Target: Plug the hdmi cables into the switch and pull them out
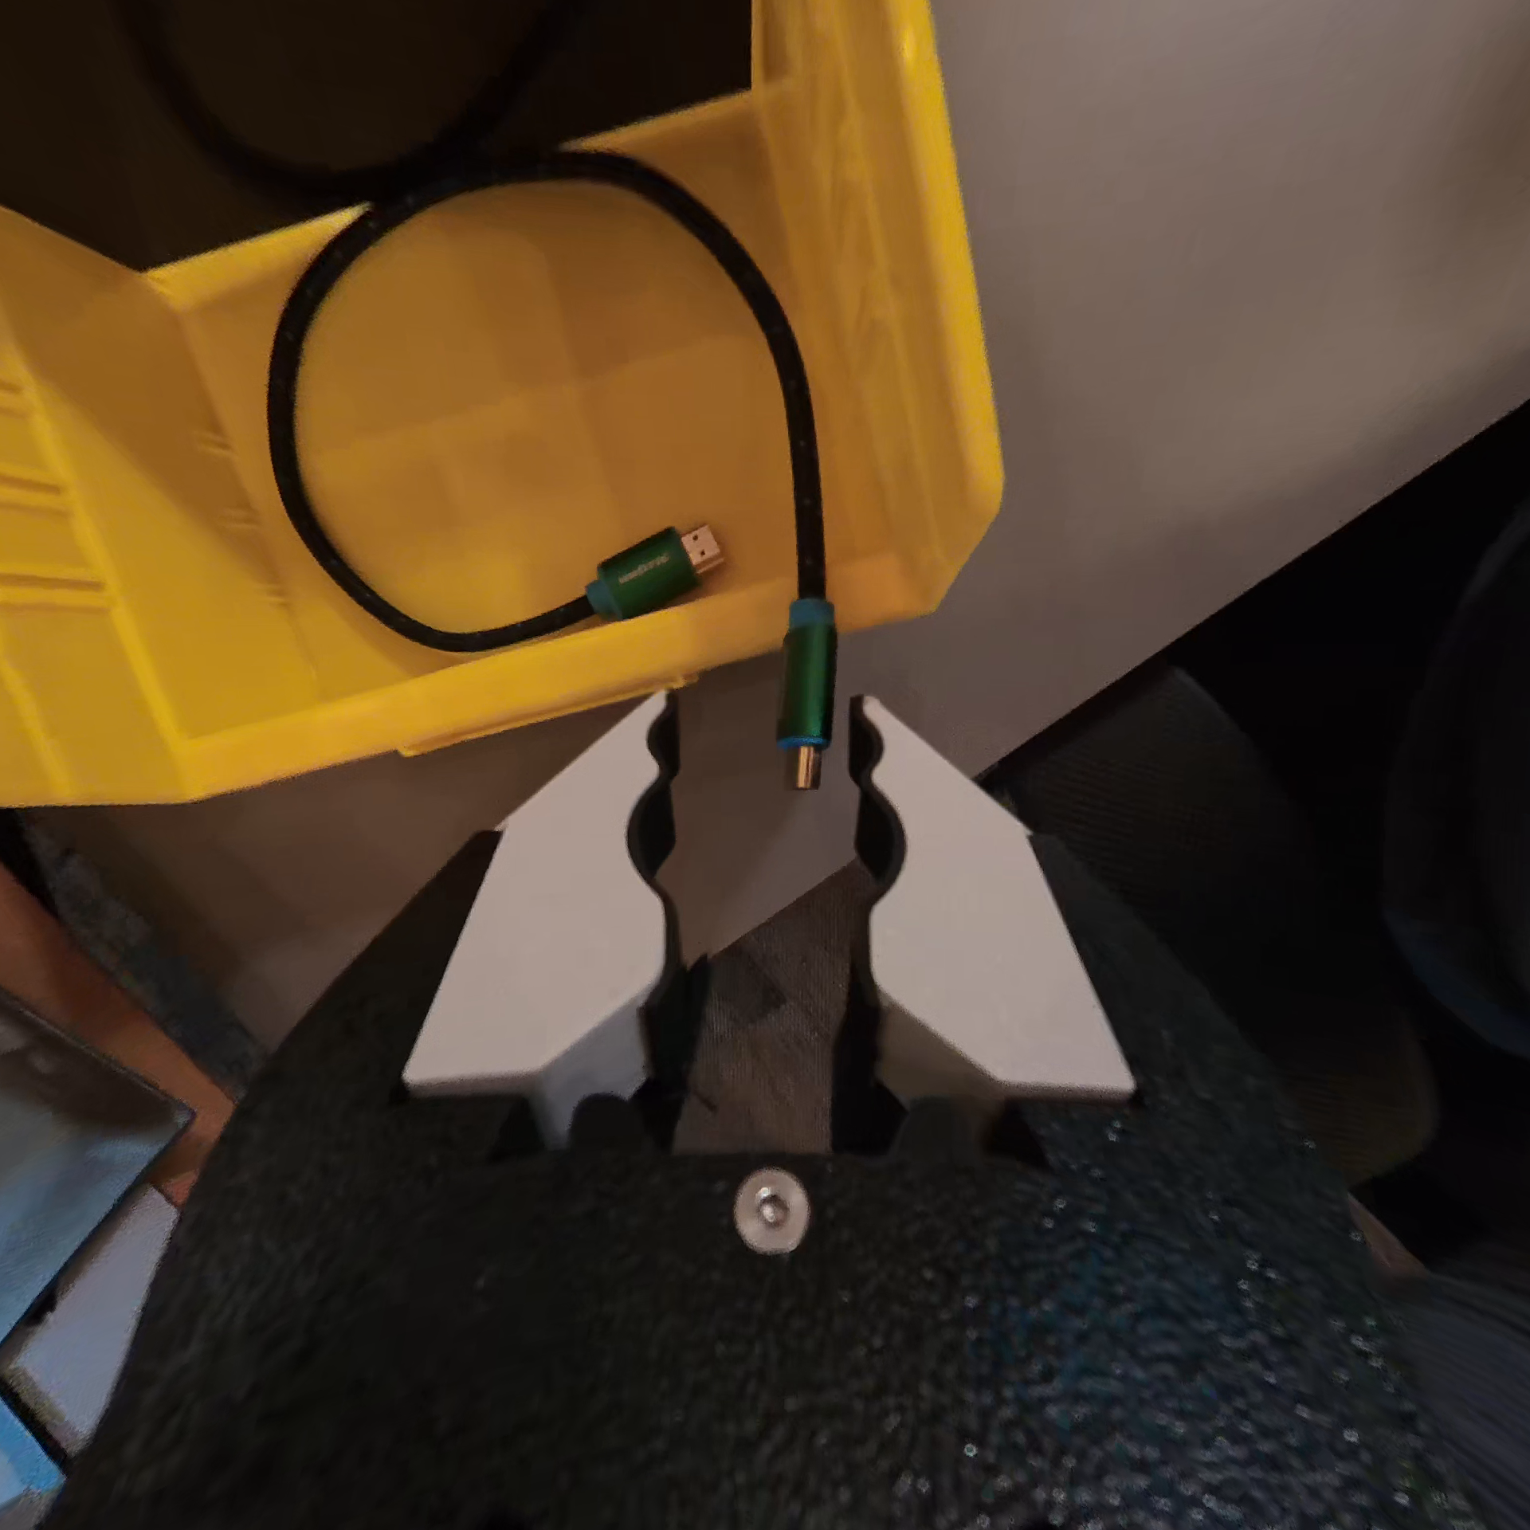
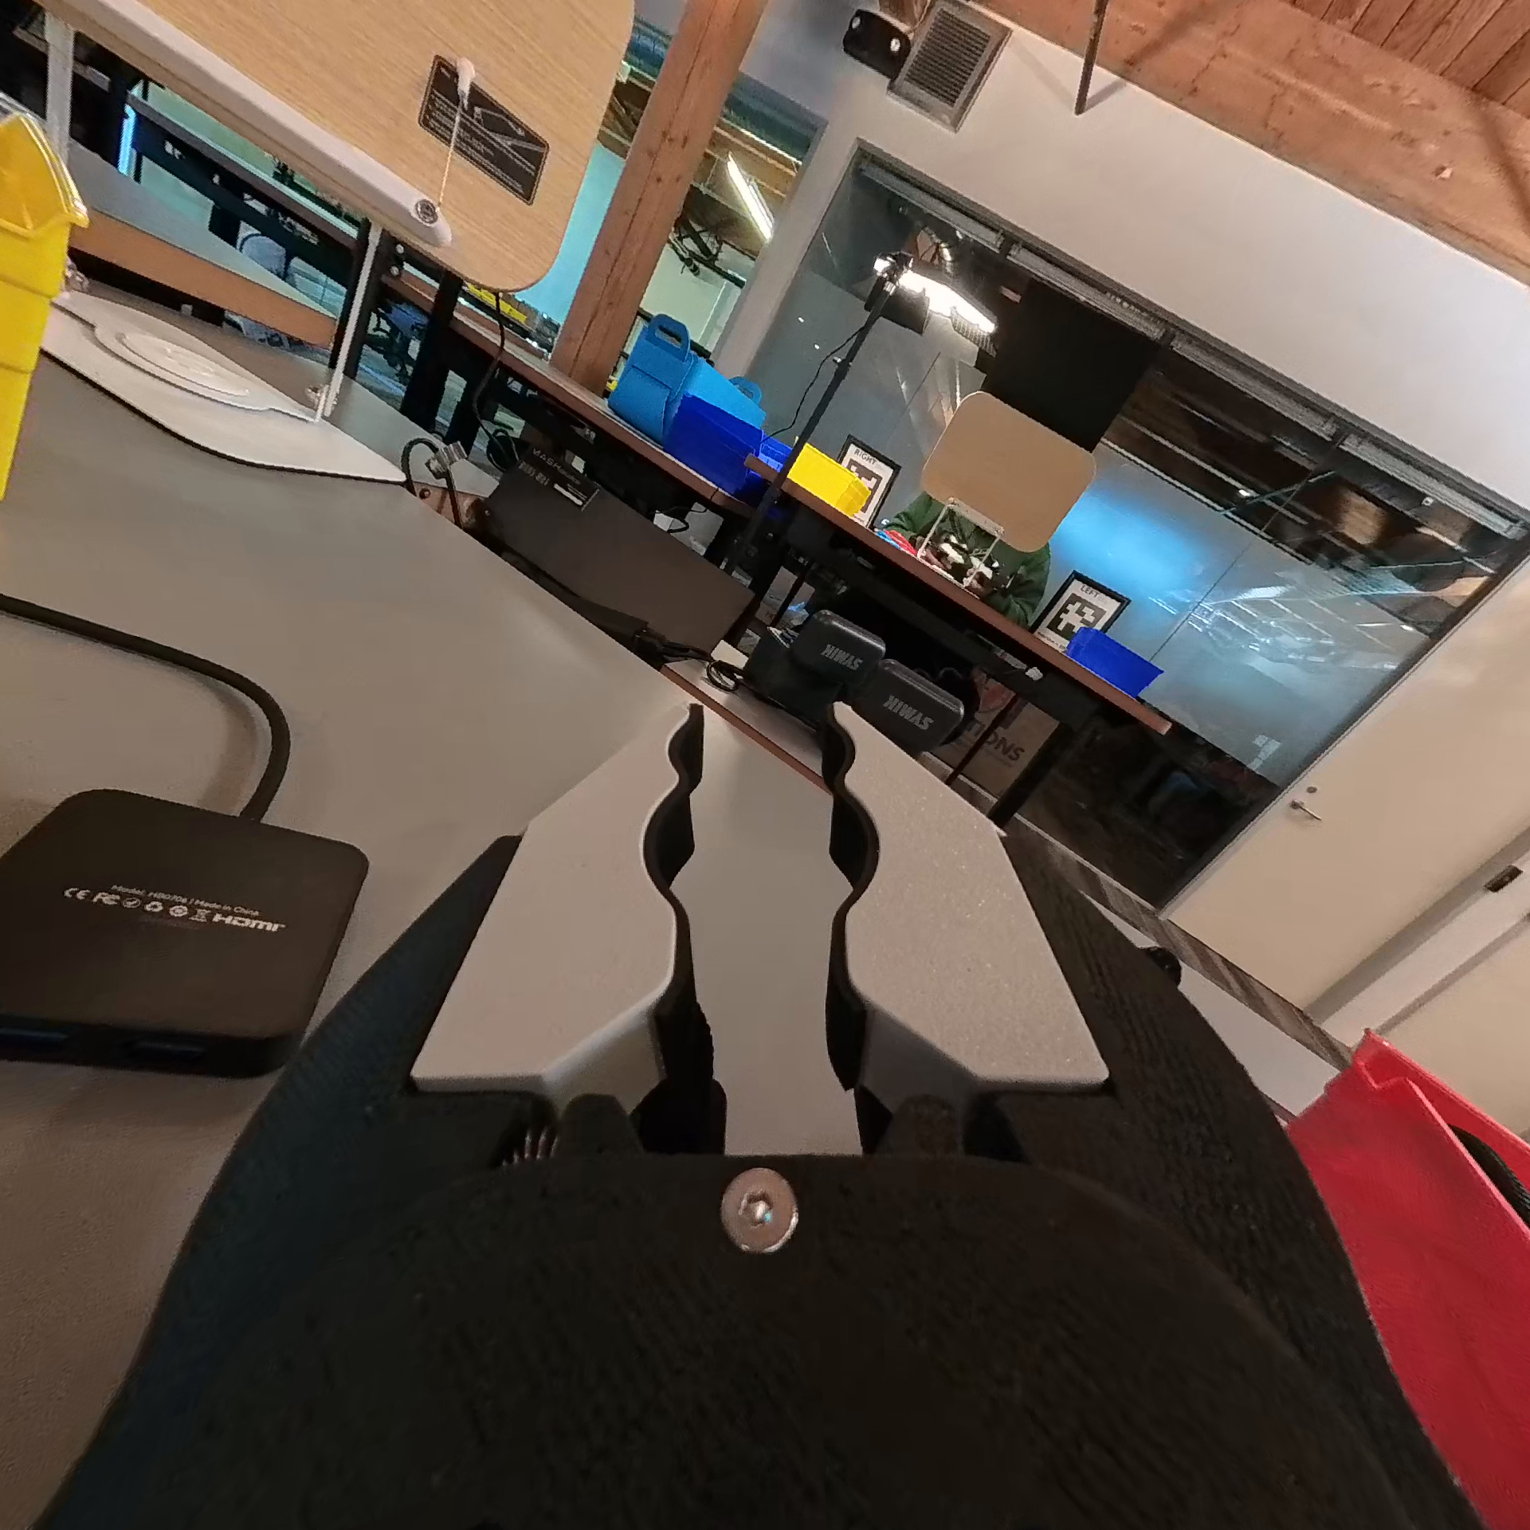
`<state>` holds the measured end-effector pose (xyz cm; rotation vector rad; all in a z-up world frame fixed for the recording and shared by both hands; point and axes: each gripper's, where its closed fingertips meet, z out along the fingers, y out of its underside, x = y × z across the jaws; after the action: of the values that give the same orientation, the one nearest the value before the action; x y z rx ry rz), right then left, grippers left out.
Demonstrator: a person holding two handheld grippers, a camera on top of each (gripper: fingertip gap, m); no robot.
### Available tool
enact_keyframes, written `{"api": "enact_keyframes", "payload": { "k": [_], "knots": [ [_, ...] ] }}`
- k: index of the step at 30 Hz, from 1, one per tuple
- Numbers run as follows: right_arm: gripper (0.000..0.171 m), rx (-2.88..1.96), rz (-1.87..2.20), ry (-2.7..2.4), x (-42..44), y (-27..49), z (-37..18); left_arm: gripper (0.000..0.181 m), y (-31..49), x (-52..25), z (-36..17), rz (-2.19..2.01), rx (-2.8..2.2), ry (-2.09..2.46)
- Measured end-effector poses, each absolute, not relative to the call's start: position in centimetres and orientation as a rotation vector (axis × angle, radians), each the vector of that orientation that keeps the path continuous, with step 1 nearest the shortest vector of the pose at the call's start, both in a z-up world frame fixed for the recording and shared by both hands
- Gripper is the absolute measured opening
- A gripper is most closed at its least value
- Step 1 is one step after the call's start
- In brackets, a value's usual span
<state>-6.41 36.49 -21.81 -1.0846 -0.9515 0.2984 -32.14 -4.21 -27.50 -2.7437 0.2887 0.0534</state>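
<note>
In the left wrist view a black braided HDMI cable [image 1: 331, 331] loops inside a yellow bin [image 1: 911, 331]. One green plug [image 1: 654, 575] lies on the bin floor. The other green plug [image 1: 807, 691] hangs over the bin's front lip, its metal tip between my fingertips. My left gripper [image 1: 766, 712] is open, jaws either side of that plug without touching it. In the right wrist view the black switch box [image 2: 165, 927] lies on the grey table to the left, its own black cord [image 2: 207, 687] running off behind it. My right gripper [image 2: 766, 728] is open and empty, beside the switch.
A red bin [image 2: 1424, 1225] sits at the right of my right gripper. A yellow bin [image 2: 25, 248] stands at far left on the grey table [image 2: 372, 621]. The table edge [image 1: 1242, 530] runs close to the hanging plug. Other tables with blue bins [image 2: 695, 397] stand beyond.
</note>
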Motion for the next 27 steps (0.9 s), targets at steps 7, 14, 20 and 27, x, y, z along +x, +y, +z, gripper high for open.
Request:
{"api": "enact_keyframes", "payload": {
  "k": [7,14,20,27],
  "knots": [
    [0.026,-1.085,0.301,-0.953,-6.4,36.5,-21.8,0.010,-5.0,-32.8,-28.2,0.138,-2.828,0.321],
    [0.026,-1.084,0.300,-0.954,-6.4,36.5,-21.8,0.009,-2.7,-34.2,-20.3,0.421,-2.478,0.271],
    [0.026,-1.082,0.298,-0.955,-6.5,36.5,-21.8,0.008,-0.1,-33.7,-10.9,0.681,-2.082,0.259],
    [0.026,-1.070,0.269,-0.895,-5.6,36.9,-20.9,0.008,7.0,-26.7,-1.4,0.773,-1.690,0.432]
  ]
}}
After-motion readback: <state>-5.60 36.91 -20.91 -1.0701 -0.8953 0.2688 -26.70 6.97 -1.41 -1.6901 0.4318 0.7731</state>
